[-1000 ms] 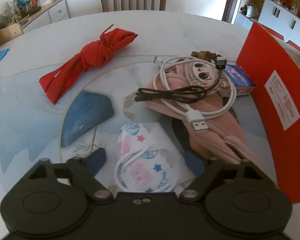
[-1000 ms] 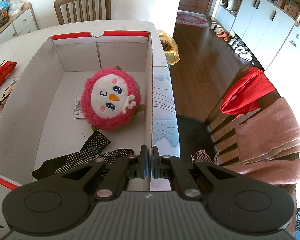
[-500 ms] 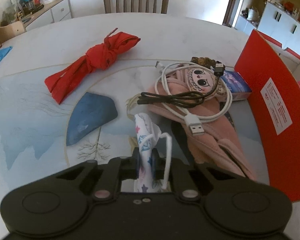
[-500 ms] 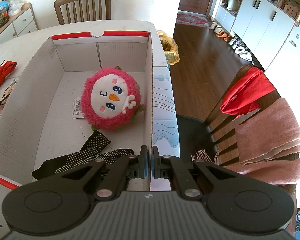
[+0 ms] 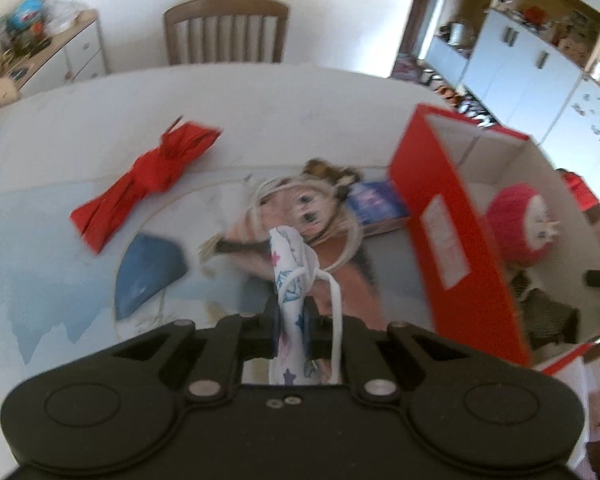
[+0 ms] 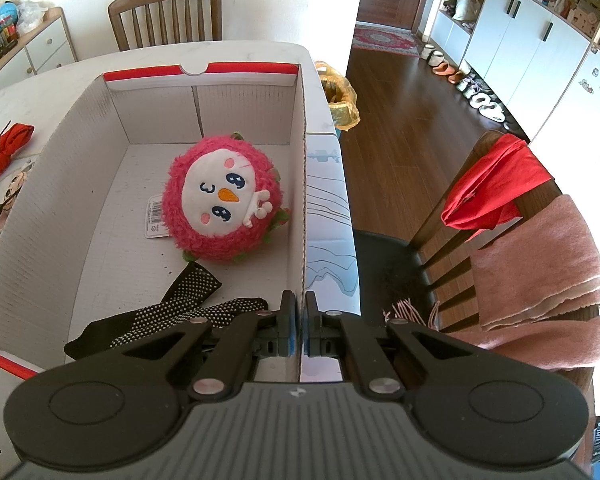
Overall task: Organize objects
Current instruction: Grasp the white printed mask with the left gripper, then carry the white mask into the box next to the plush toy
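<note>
Round dining table (image 5: 320, 112), lower centre: left gripper (image 5: 291, 322) clenched on patterned face mask (image 5: 290, 280), lifted clear. Right gripper (image 6: 300, 326) clamped on cardboard box (image 6: 300, 184) wall. Advice: carry mask over red wall at right, release beside pink plush (image 6: 222, 200).

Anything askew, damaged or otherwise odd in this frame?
Nothing is damaged or spilled. One oddity: the right gripper is shut on the thin side wall of the cardboard box rather than on an item. The left gripper holds the patterned face mask, one ear loop dangling free.
</note>
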Tool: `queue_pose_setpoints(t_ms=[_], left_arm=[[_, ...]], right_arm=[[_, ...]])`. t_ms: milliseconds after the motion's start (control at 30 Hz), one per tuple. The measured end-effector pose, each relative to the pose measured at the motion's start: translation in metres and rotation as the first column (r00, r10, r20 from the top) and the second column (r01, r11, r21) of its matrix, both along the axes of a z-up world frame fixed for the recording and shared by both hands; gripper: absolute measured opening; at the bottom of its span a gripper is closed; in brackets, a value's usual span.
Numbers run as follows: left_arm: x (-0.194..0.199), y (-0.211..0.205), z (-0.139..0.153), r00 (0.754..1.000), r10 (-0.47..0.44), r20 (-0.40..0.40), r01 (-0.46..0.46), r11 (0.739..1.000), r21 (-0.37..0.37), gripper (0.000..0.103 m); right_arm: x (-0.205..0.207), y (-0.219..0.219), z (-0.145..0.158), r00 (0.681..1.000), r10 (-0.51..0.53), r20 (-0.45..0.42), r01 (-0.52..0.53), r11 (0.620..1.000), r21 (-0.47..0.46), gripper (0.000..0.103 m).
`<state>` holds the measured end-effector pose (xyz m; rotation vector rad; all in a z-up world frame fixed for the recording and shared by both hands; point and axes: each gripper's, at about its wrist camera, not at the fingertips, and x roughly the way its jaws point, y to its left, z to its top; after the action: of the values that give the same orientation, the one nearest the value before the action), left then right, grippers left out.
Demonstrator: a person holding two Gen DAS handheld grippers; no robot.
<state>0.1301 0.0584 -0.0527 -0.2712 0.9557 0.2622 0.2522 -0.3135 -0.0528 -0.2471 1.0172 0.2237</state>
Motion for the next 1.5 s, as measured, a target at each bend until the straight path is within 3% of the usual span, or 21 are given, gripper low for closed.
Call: queue_pose_setpoints(t_ms=[400,633,900,1100,1300,1500], left_arm=[[0.03,-0.053,0.043,0.979,-0.169,0.117,0.17,0.985,-0.004,0.009],[0.056,-0.099,0.048,0.943,-0.313,0.117,0.313,0.95,0.017,0.009],[0.091,-0.151,0.034,0.89,-0.453,0.047,0.45,0.89,0.067,0.01],[0.112,-0.166,0.011,0.889,-0.456,-0.036,0.457,0.886,0.083,0.01],[0.13,-0.166,-0.013,0.898,-0.423,-0.123,0.434,0.898,0.078,0.011],[0.147,-0.17,-0.034,0.881,-0.42,-0.216,0.447,0.89,0.089,0.012]], right_arm=[[0.0,0.0,0.0,1.0,-0.002,-0.001,0.002,1.0,0.001,0.004],[0.001,0.0,0.0,1.0,-0.007,-0.003,0.007,1.0,0.006,0.004],[0.001,-0.001,-0.001,1.0,-0.01,-0.005,0.01,1.0,0.019,0.004],[0.002,-0.002,-0.001,1.0,-0.011,-0.005,0.011,1.0,0.025,0.004],[0.003,-0.002,-0.001,1.0,-0.012,-0.007,0.013,1.0,0.027,0.004],[0.004,-0.002,-0.003,1.0,-0.012,-0.01,0.012,0.999,0.03,0.004]])
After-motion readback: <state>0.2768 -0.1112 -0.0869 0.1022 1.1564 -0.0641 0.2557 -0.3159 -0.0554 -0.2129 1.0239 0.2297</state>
